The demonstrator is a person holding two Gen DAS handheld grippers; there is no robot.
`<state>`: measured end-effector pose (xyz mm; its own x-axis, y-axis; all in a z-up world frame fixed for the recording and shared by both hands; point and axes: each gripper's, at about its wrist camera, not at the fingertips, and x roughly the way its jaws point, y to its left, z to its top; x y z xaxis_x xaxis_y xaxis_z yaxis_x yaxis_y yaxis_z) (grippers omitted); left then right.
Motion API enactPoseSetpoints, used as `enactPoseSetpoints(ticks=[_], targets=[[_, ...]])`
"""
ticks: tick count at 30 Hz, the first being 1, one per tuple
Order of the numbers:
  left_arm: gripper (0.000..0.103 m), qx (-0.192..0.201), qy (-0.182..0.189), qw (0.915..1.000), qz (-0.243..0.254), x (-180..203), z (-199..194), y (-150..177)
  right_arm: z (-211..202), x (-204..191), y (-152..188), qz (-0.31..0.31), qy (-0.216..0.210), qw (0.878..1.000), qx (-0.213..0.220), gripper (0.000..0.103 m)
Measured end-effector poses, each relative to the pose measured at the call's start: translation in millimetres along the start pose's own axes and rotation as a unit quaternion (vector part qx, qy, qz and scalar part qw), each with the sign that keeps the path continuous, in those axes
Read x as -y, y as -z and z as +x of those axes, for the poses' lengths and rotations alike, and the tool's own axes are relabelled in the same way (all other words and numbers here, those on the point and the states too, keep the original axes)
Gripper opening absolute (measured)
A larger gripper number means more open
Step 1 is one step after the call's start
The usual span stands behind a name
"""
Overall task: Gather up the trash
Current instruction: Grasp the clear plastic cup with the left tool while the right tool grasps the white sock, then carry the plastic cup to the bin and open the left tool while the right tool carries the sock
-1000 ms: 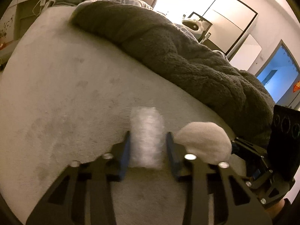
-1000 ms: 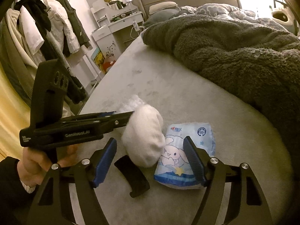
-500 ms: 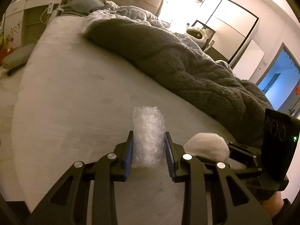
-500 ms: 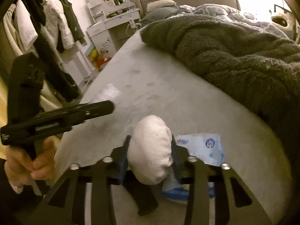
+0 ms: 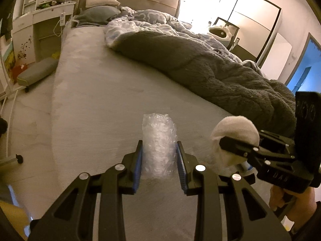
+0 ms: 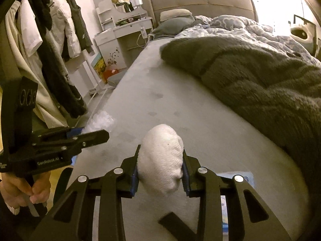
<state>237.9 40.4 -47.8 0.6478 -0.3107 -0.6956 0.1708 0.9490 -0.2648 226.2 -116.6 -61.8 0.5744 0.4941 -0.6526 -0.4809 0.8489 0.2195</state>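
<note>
My left gripper [image 5: 159, 156] is shut on a clear crumpled piece of bubble wrap [image 5: 158, 144] and holds it above the grey bed sheet [image 5: 96, 104]. My right gripper [image 6: 160, 164] is shut on a white wad of tissue [image 6: 161, 164], also raised above the bed. In the left wrist view the wad [image 5: 234, 128] and right gripper show at the right. In the right wrist view the left gripper [image 6: 94, 135] and the bubble wrap [image 6: 100, 120] show at the left. A blue and white tissue packet [image 6: 235, 177] lies on the sheet, mostly hidden behind my right gripper.
A dark fluffy blanket [image 5: 210, 68] covers the right part of the bed. A black flat piece [image 6: 176, 223] lies on the sheet under my right gripper. A white vanity [image 6: 124, 34] and hanging clothes [image 6: 50, 46] stand left of the bed. A grey stool [image 5: 37, 72] stands on the floor.
Both grippers have lifted off the sheet with their loads. The right gripper closed on the white wad and raised it away from the tissue packet.
</note>
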Motion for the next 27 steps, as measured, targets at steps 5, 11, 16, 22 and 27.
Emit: enactPoseSetpoints(ticks=[5,11,16,22,27], targets=[[0.033,-0.003,-0.014,0.9999,-0.002,-13.1,-10.7,5.8,-4.1,-17.6,-10.2,-0.010,0.003,1.000,0.010,0.034],[0.033,-0.010,-0.035,0.9993,-0.004,-31.7,-24.0,14.9,-10.7,-42.2,-23.0,-0.027,0.009,0.999,0.025,0.034],[0.033,-0.016,-0.054,0.9984,-0.004,-44.6,-38.6,25.6,-18.1,-68.8,-33.7,-0.044,0.003,0.998,0.041,0.034],[0.033,-0.019,-0.076,0.9969,-0.014,-64.2,-59.2,37.8,-22.5,-101.6,-37.4,-0.068,-0.006,0.997,0.045,0.034],[0.033,-0.032,-0.096,0.9945,-0.026,-84.5,-70.5,55.8,-22.5,-120.3,-39.8,-0.079,-0.012,0.996,0.045,0.034]])
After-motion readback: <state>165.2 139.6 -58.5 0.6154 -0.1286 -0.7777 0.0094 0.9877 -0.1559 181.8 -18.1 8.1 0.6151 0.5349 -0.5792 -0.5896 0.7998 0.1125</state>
